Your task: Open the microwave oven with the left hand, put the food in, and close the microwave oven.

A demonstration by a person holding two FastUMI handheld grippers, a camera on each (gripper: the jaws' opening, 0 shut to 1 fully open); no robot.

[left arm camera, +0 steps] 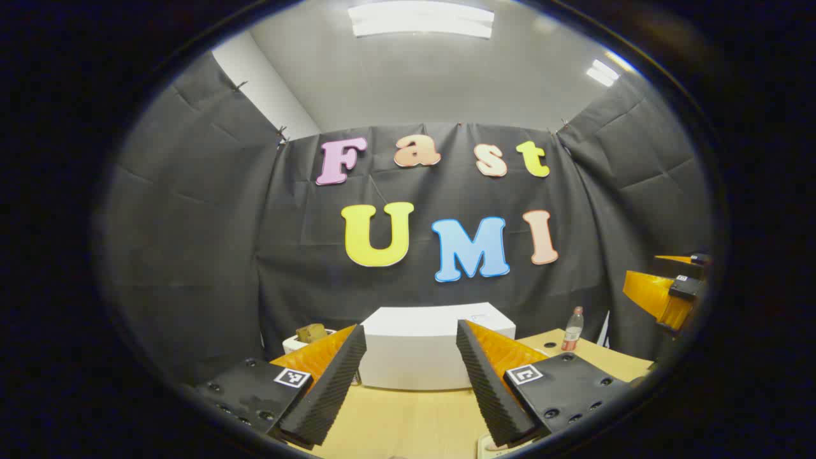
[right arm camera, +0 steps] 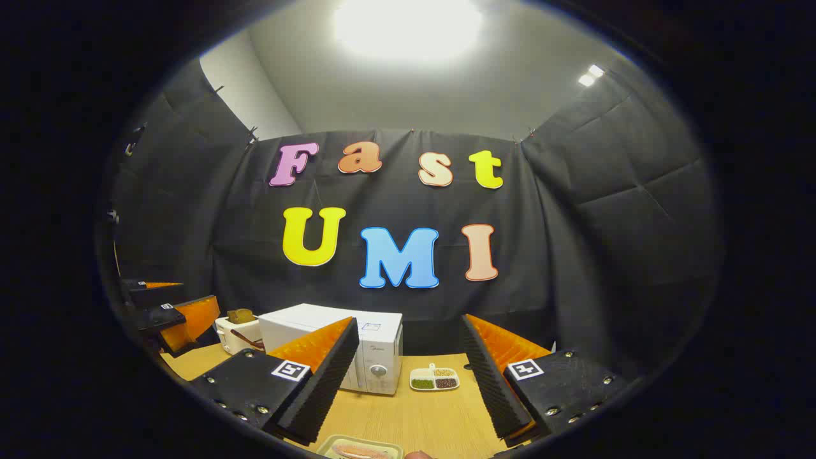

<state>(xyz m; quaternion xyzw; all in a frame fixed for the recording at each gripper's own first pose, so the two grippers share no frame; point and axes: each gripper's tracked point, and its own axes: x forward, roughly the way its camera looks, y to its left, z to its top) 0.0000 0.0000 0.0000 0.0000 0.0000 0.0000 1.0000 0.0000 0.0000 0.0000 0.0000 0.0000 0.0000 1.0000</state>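
Left gripper (left arm camera: 408,357): spread wide, empty, microwave (left arm camera: 427,347) directly ahead, door closed. Right gripper (right arm camera: 408,363): spread wide, empty; food tray (right arm camera: 360,447) on tabletop (right arm camera: 414,421) just below; microwave ahead-left.

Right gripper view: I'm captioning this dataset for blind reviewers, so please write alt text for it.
The open right gripper hovers over a wooden table, facing a closed white microwave oven. A small divided dish sits to its right, a toaster to its left, and a food tray lies at the bottom edge.
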